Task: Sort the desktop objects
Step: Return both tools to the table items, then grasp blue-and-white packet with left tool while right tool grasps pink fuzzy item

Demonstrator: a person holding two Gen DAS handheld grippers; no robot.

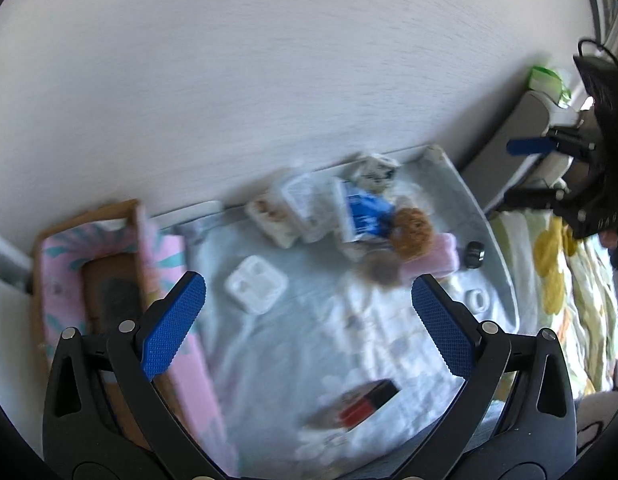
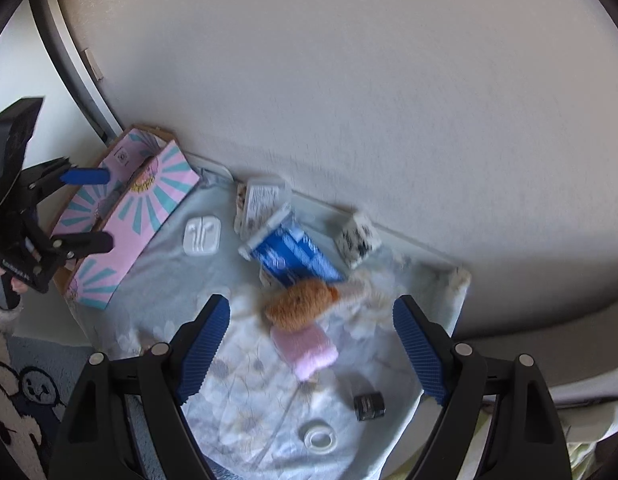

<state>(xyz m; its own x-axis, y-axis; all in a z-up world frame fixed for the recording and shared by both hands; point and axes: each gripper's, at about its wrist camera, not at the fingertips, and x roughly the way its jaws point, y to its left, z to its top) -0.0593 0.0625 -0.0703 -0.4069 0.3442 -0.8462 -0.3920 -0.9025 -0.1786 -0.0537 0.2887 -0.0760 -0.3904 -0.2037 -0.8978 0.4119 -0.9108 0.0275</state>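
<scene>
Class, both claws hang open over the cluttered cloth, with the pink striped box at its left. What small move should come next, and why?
Probably lower the right claw onto the orange fluffy toy. Both claws are open and empty, nothing is gripped yet, and the toy lies almost midway between the right claw's fingers, resting partly on the pink roll. The pink striped box looks like the place for sorted things.

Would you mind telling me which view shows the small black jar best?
The right wrist view: the small black jar sits close and fairly sharp on the floral cloth. In the left wrist view it is small and blurred.
</scene>
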